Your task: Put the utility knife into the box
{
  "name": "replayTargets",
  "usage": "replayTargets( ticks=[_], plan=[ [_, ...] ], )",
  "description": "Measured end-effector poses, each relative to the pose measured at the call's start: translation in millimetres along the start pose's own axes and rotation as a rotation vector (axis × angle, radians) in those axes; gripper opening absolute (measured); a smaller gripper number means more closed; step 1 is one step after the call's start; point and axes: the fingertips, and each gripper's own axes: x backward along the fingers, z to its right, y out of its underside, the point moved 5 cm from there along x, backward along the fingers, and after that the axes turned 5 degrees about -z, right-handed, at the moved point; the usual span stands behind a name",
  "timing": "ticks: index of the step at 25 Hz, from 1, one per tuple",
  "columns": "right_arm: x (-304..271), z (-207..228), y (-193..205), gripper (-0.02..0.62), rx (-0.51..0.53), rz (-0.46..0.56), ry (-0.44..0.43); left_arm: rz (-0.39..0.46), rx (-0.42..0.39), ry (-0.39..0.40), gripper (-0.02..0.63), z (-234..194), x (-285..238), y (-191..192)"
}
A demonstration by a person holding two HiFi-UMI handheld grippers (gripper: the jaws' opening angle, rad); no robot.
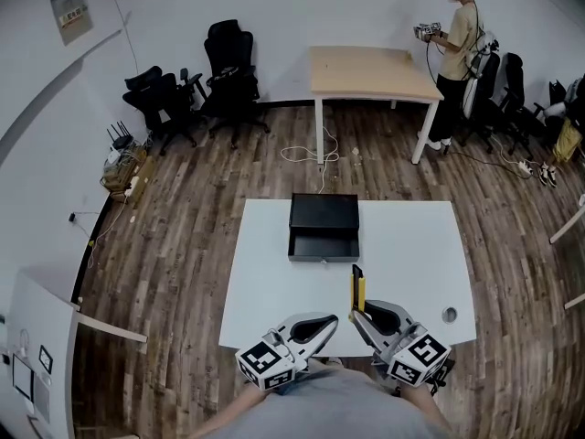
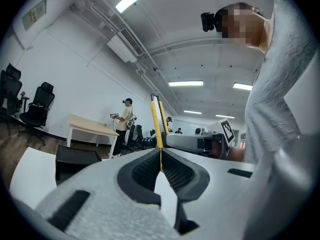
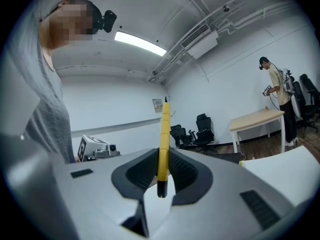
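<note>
The yellow utility knife [image 1: 356,288] was clamped in the right gripper [image 1: 363,313] above the tabletop's [image 1: 274,282] near edge, its long axis pointing toward the open black box [image 1: 324,257] at the far edge, slightly left. Only bare tabletop lay between them. The left gripper [image 1: 331,322] sat beside it, jaws together and empty.
</note>
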Motion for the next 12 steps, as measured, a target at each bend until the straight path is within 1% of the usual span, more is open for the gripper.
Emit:
replayTargets(
  ticks=[6, 9, 12],
  plan=[
    [0.3, 23.1, -3.9, 0.078, 0.0, 0.009, -0.028, -0.013, -0.015, -0.04, 0.018, -1.3, -15.9, -0.1],
    [-1.7, 29.4, -2.9, 0.078, -0.014, 0.003, -0.032, -0.019, 0.001, -0.07, 0.018, -7.9, -15.7, 0.9],
    [-5.7, 35.8, -2.7, 0.078, -0.021, -0.007, -0.033, -0.017, 0.008, -0.076, 0.018, -14.1, -17.9, -1.3]
  ],
)
